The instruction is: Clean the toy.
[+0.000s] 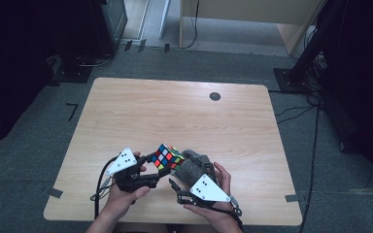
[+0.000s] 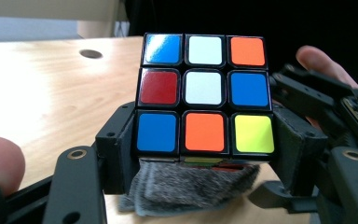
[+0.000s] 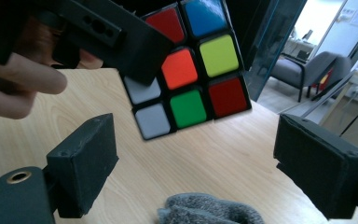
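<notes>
Your table (image 1: 184, 111) is a pale wood top on grey carpet, with a small dark round hole (image 1: 215, 96) near its far edge; the same hole shows in the left gripper view, far off to the left (image 2: 91, 53). Both your hands come in at the near edge, close together, and the work sits between them. Your left gripper (image 1: 148, 170) holds the cube (image 1: 168, 158) up off the table: in the left gripper view its two black jaws press on the cube's (image 2: 204, 93) lower row from either side, so the claw is clamped on it, not loose. The face turned to that camera reads blue, white, orange across the top, red, white, blue in the middle, and blue, orange, yellow at the bottom. Your right gripper (image 1: 182, 187) sits just beside the cube on its right, and its claw stands wide — in the right gripper view the two black pads (image 3: 86, 158) are well apart with nothing between them, and the cube (image 3: 191, 70) hangs above and beyond them, tilted, with red, blue, orange, yellow, green and white stickers showing. A jaw of the left gripper (image 3: 107, 37) crosses the cube's upper left corner there. The grey cloth (image 1: 194, 167) lies on the table under and just behind the cube — in the left gripper view it (image 2: 191, 189) sits directly below the cube, and in the right gripper view a fold of it (image 3: 209, 210) shows at the bottom edge.
</notes>
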